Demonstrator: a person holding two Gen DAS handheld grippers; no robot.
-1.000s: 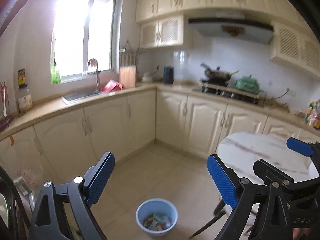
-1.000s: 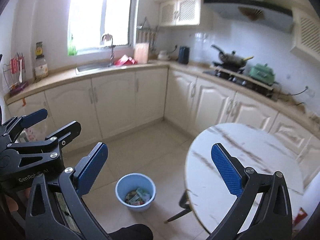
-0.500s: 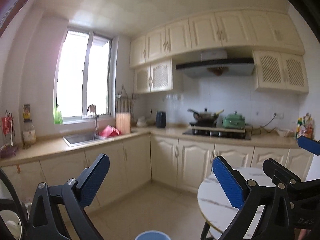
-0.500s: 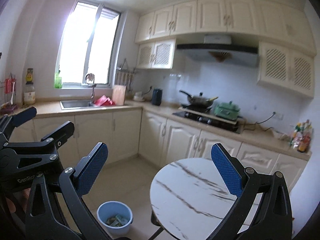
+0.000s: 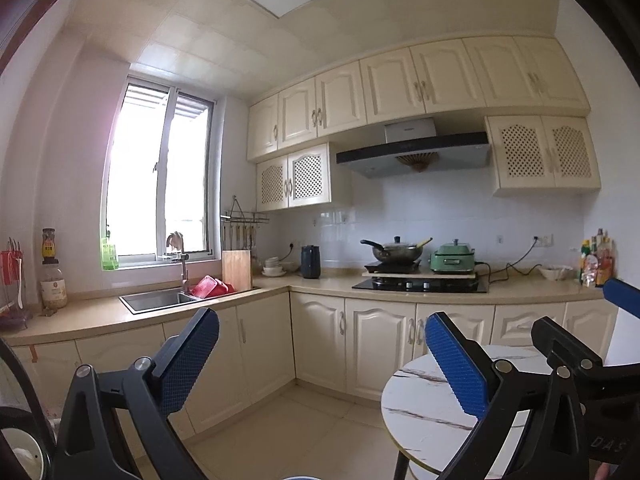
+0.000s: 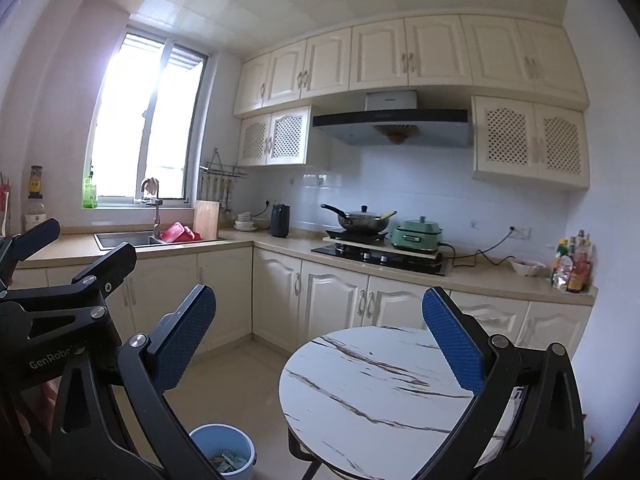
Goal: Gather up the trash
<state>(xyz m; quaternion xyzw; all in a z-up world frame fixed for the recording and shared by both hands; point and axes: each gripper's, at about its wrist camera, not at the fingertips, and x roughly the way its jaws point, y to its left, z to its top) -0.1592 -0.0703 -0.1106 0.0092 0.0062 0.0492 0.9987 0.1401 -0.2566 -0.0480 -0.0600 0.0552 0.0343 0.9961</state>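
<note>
My left fingers (image 5: 188, 360) are spread wide with nothing between them, and my right fingers (image 6: 184, 340) are likewise spread and empty. Both point level across the kitchen toward the cabinets rather than down.

The thing the next move turns on sits low: the blue bin (image 6: 223, 455) stands on the floor at the bottom of the right wrist frame, left of centre, just beneath my right gripper (image 6: 318, 334) and beside the foot of the round marble surface (image 6: 372, 396). Paper-like scraps (image 6: 228, 460) lie inside it. It is round, so no long axis matters. I judge the right gripper nearer.

The left wrist view shows only a sliver of blue rim at its bottom edge; the bin's contents show in the right view alone. The left view catches the right gripper at its right edge, and the surface appears bare in both.
</note>
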